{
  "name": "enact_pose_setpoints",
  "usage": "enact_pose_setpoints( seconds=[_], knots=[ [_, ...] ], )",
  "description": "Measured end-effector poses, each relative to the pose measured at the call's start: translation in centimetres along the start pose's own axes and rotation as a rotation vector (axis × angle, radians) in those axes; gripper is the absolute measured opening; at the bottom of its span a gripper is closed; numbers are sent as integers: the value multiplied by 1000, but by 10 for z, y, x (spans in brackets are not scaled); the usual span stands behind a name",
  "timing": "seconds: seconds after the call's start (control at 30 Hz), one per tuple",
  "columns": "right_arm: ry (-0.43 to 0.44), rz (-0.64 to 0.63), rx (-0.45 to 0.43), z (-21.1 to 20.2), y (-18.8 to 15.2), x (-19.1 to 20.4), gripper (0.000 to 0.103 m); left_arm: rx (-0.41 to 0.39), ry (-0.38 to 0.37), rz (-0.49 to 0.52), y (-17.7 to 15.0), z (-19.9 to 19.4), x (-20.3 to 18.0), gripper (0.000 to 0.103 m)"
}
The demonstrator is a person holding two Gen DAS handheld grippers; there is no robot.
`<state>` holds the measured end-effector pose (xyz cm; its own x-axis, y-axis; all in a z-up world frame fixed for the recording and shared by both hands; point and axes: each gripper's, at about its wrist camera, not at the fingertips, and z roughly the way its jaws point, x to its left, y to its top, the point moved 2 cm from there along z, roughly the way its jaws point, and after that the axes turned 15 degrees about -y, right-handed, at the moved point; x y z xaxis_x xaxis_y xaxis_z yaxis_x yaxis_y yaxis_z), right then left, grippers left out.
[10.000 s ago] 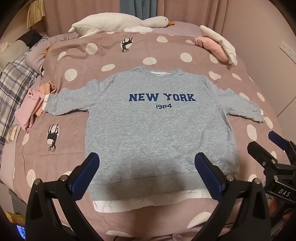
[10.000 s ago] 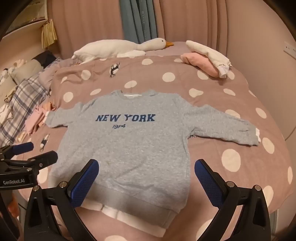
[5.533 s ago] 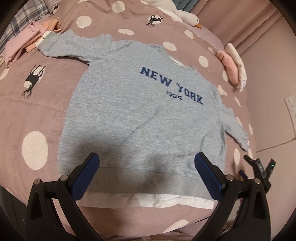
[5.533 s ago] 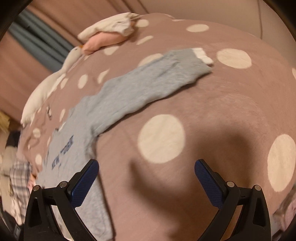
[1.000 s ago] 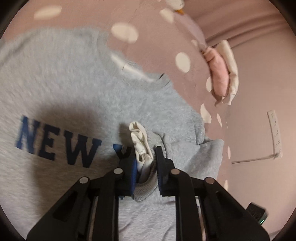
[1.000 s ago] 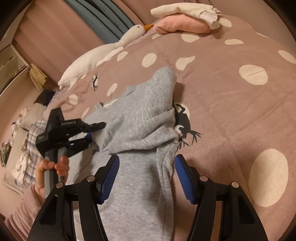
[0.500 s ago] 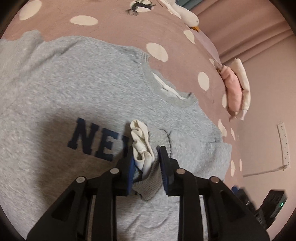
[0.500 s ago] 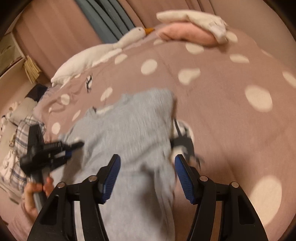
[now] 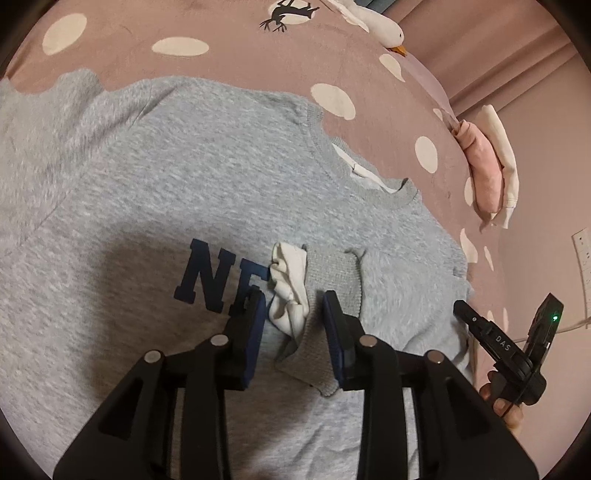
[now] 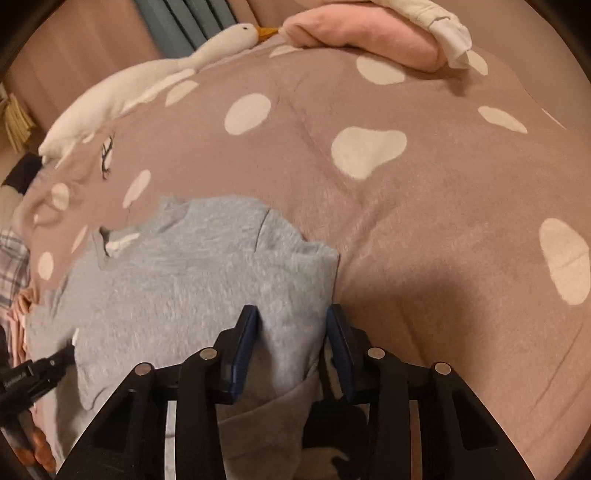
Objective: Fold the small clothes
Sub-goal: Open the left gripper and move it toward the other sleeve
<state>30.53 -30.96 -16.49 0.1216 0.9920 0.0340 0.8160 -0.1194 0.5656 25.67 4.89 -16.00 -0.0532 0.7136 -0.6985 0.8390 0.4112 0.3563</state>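
The work surface is a bed (image 9: 229,44) covered with a mauve spread bearing cream dots and small black animal figures. Pink curtains and a pink wall are seen behind it, with a white socket plate (image 9: 583,254) on the wall.

On the grey sweatshirt (image 9: 147,192), dark blue letters "NE" are legible; the rest of the print is hidden under the folded-over sleeve cuff (image 9: 325,280). "DAS" is read on the right tongs (image 9: 480,325).

A white plush goose (image 10: 147,85) is laid along the far edge, and a pink and white bundle of clothes (image 10: 369,33) is stacked at the far corner. Checked fabric is visible at the left margin of the right wrist view.

The sweatshirt is spread on the bed, its right sleeve folded across the chest. The left tongs (image 9: 295,317) have just been opening; the cuff lies loose between them, unpinched. The right tongs have just been closing around the sweatshirt's folded side edge; contact cannot be told through blur.
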Motion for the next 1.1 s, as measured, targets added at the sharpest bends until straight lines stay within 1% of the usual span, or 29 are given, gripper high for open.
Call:
enact_pose_setpoints(
  seconds=[0.1, 0.13, 0.17, 0.27, 0.3, 0.33, 0.4, 0.47, 0.53, 0.57, 0.6, 0.67, 0.7, 0.8, 0.87, 0.93, 1.0, 1.1],
  knots=[
    [-40, -1, 5, -5, -2, 0, 39, 11, -31, -34, -3, -9, 5, 40],
    [-52, 1, 4, -10, -4, 0, 39, 13, -39, -42, -5, -13, 6, 45],
    [-59, 2, 2, -14, -4, 1, 39, 14, -41, -41, -7, -18, 8, 50],
    [-61, -26, -37, -34, -12, 3, 39, 14, -29, -29, -17, -37, 14, 57],
    [-46, -35, -49, -36, -11, 3, 39, 12, -25, -31, -21, -43, 17, 58],
    [-4, -48, -67, -44, -17, 4, 40, 9, -24, -38, -27, -52, 22, 59],
    [34, -68, -83, -51, -27, 7, 43, 2, -20, -49, -38, -66, 29, 59],
    [0, -103, -70, -48, -38, 7, 44, 2, -16, -54, -51, -79, 34, 59],
    [-50, -127, -14, -35, -45, 6, 44, 2, -4, -45, -64, -89, 36, 59],
    [-56, -131, 6, -32, -50, 5, 44, -1, 3, -31, -73, -96, 35, 59],
    [-56, -130, -3, -34, -52, 3, 44, -3, 10, -20, -79, -100, 35, 59],
    [-67, -126, -5, -45, -57, 0, 45, -2, 54, 6, -94, -109, 34, 65],
    [-62, -122, -8, -53, -61, -1, 45, -4, 71, 19, -102, -113, 35, 65],
    [-27, -139, -33, -72, -73, 3, 45, -1, 96, 61, -122, -120, 34, 65],
    [15, -172, -54, -89, -87, 12, 46, 1, 107, 79, -133, -124, 34, 65],
    [67, -206, -75, -104, -101, 23, 46, 3, 109, 91, -141, -127, 34, 65],
    [146, -232, -85, -117, -118, 34, 51, 0, 121, 89, -146, -129, 35, 68],
    [218, -248, -63, -122, -138, 46, 53, -18, 99, 67, -155, -137, 41, 69]
  ],
)
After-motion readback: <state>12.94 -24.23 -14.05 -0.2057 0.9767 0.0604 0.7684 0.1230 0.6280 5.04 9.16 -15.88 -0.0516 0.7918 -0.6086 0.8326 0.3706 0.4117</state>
